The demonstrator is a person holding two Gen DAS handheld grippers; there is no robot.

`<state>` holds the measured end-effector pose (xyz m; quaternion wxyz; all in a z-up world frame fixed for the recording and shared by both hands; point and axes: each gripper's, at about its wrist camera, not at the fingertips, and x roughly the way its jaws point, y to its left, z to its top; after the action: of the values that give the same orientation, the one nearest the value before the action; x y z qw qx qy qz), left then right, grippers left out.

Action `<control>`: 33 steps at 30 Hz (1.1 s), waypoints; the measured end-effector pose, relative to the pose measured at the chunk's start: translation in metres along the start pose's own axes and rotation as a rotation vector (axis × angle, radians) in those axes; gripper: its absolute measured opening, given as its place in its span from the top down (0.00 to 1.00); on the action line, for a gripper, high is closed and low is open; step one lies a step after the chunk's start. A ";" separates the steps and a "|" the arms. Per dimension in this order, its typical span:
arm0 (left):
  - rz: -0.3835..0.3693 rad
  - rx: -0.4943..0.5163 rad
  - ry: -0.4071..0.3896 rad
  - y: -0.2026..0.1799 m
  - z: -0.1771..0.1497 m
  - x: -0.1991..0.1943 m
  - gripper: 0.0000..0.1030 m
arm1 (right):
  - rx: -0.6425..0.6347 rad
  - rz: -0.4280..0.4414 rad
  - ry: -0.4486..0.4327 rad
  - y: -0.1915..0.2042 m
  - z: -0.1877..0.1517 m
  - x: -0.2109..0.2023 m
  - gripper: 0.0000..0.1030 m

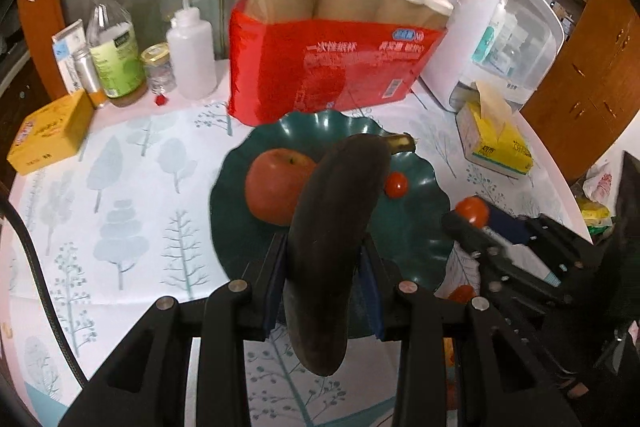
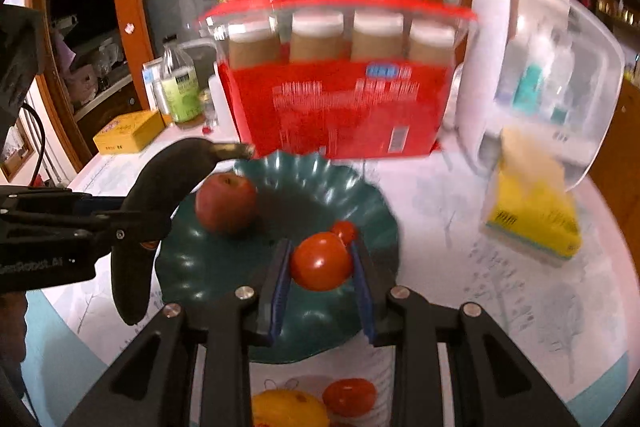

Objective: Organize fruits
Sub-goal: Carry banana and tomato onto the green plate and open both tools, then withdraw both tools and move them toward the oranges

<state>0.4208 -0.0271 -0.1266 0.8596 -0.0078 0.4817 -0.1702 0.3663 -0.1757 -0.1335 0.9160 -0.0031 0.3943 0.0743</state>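
Observation:
A dark green scalloped plate [image 1: 412,227] [image 2: 360,199] holds a red apple [image 1: 276,185] [image 2: 226,205] and a small cherry tomato [image 1: 396,185] [image 2: 345,231]. My left gripper [image 1: 324,259] is shut on a blackened banana [image 1: 336,227] [image 2: 160,195], held above the plate's near side. My right gripper [image 2: 320,263] is shut on a red tomato [image 2: 320,261] [image 1: 473,211], held over the plate's right part. Another tomato [image 2: 349,397] and a yellow fruit [image 2: 288,409] lie on the table below the right gripper.
A red pack of paper cups [image 1: 332,67] stands behind the plate. A white appliance [image 1: 492,35] and a yellow tissue box [image 1: 496,139] are at the right. Bottles [image 1: 116,55] and a yellow box [image 1: 48,135] stand at the back left.

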 end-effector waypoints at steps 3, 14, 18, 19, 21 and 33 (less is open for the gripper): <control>-0.002 0.010 0.014 -0.002 -0.002 0.013 0.68 | 0.010 0.018 0.033 -0.001 -0.004 0.015 0.71; -0.016 -0.046 0.040 0.007 -0.004 0.030 0.33 | 0.086 0.056 0.067 -0.004 -0.013 0.033 0.64; 0.009 -0.041 0.036 0.007 -0.005 0.015 0.28 | 0.136 0.061 0.080 -0.005 -0.012 0.027 0.51; 0.018 -0.048 0.034 0.008 -0.006 0.009 0.27 | 0.146 0.062 0.082 -0.005 -0.010 0.024 0.51; 0.023 -0.071 0.028 0.012 -0.010 -0.004 0.23 | 0.163 0.061 0.077 -0.004 -0.007 0.014 0.50; 0.043 -0.169 0.013 0.029 -0.075 -0.110 0.19 | 0.191 0.058 0.063 0.022 -0.024 -0.079 0.45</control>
<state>0.3146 0.0446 -0.0812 0.8563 -0.0686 0.4999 -0.1105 0.2929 -0.1659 -0.0918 0.8967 0.0934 0.4280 0.0629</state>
